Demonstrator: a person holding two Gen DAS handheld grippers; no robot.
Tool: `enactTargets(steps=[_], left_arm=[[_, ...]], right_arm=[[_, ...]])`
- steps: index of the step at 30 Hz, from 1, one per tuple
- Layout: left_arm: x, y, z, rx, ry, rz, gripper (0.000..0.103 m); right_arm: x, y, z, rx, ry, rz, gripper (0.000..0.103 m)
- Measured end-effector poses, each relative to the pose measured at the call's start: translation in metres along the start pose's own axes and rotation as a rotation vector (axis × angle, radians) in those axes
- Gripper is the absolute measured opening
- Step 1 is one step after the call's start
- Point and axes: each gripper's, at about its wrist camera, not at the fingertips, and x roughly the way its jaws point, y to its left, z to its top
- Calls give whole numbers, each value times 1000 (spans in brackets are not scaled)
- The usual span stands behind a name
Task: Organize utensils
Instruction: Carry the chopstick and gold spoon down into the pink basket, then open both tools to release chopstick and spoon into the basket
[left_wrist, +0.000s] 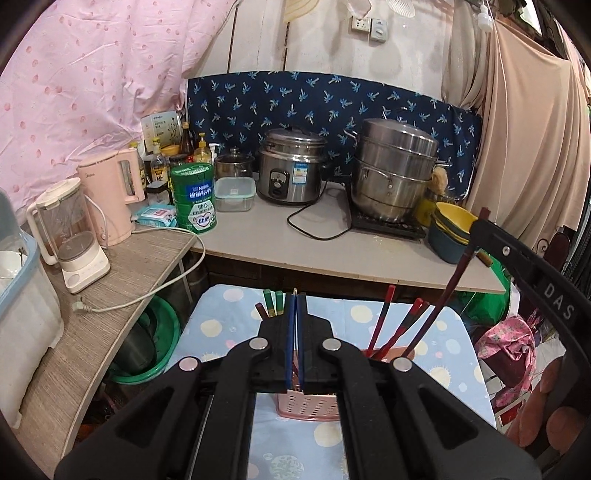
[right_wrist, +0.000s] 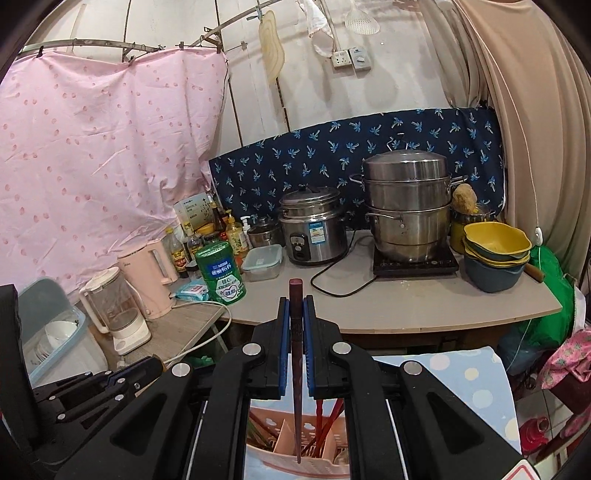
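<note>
A pink slotted utensil holder (left_wrist: 308, 406) stands on a blue dotted cloth (left_wrist: 443, 332); it also shows in the right wrist view (right_wrist: 280, 443). Red chopsticks (left_wrist: 384, 321) and green ones (left_wrist: 273, 301) stand in it. My left gripper (left_wrist: 295, 306) is shut with nothing seen between its pads, just above the holder. My right gripper (right_wrist: 296, 310) is shut on a dark brown chopstick (right_wrist: 296, 369) held upright, its tip down in the holder. In the left wrist view that chopstick (left_wrist: 448, 291) slants into the holder's right side under the right gripper (left_wrist: 480, 225).
A counter (left_wrist: 369, 254) behind holds a rice cooker (left_wrist: 291, 170), a steel steamer pot (left_wrist: 395, 170), stacked bowls (left_wrist: 450, 229), a green tin (left_wrist: 194, 199), a pink kettle (left_wrist: 110, 199) and a blender jug (left_wrist: 66, 232). A green basin (left_wrist: 147, 343) sits below left.
</note>
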Motion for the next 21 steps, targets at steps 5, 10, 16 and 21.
enactTargets(steps=[5,10,16,21], left_arm=[[11,-2,-5,7,15,6,1],[19,-3,-8,7,31,12,1],[29,-4,-13,8,52,18,1],[38,-3,-16,6,71,28,1]], right_arm=[[-4,-4,11,25,-32,25,7],[-8,-3,19,20,-50,28,7],[19,-2,-5,3,32,12,7],[39,0,-24,-23,97,0,7]])
